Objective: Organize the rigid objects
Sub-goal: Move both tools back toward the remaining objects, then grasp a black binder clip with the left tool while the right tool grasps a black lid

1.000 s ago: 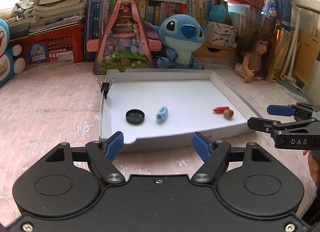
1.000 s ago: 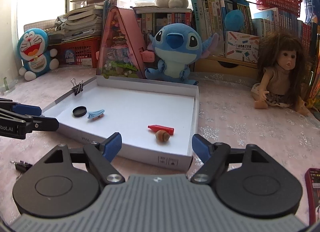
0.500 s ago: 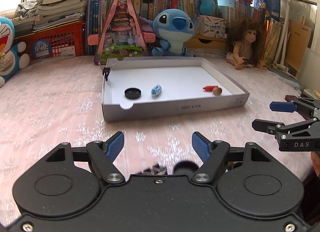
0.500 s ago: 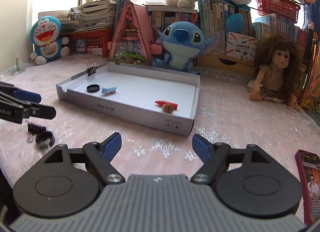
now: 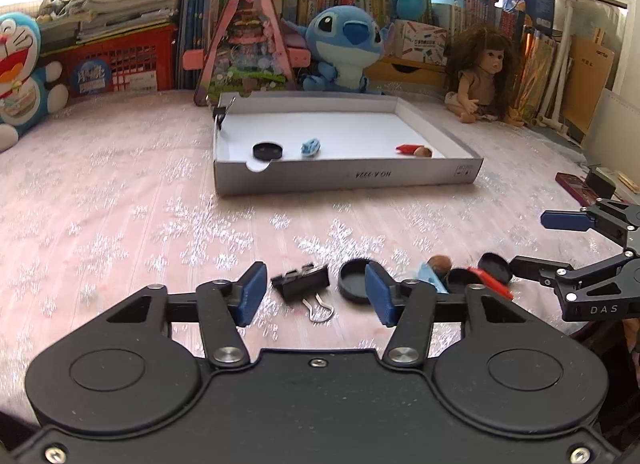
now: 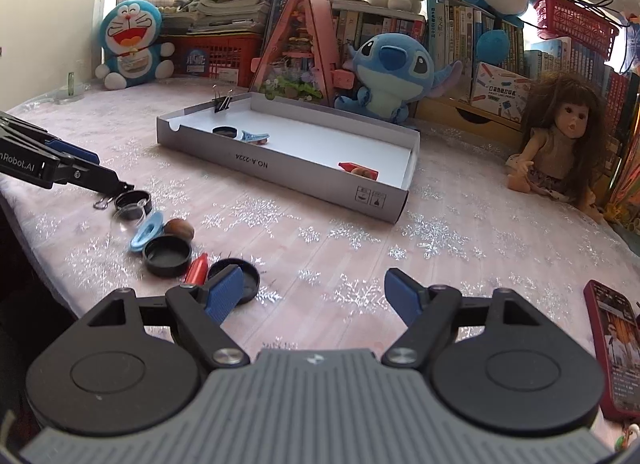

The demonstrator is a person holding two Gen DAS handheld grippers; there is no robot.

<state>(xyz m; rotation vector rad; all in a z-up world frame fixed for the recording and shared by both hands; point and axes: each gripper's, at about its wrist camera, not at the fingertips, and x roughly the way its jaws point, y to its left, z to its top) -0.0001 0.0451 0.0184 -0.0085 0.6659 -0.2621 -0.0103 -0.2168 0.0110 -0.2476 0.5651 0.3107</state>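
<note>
A white box tray (image 5: 344, 180) (image 6: 280, 176) sits mid-table and holds a black cap (image 5: 267, 151), a blue clip (image 5: 310, 146), a red crayon (image 5: 408, 148) and a nut (image 5: 422, 151). A binder clip (image 5: 221, 114) grips its far left rim. On the near cloth lie a black binder clip (image 5: 302, 283), black caps (image 5: 353, 279) (image 6: 167, 256), a blue clip (image 6: 146, 231), a nut (image 6: 179, 229) and a red crayon (image 6: 197, 269). My left gripper (image 5: 316, 294) is open over the binder clip. My right gripper (image 6: 314, 294) is open and empty beside the pile.
Plush toys (image 5: 344, 48), a doll (image 5: 480, 72), a pink triangular toy house (image 5: 248, 44), books and red baskets line the back. A red phone (image 6: 614, 348) lies at the right edge. The table's front edge is close on the left of the right wrist view.
Both grippers have drawn back from the tray toward the near table edge. The pile of loose items has come into view under them. Both stay open.
</note>
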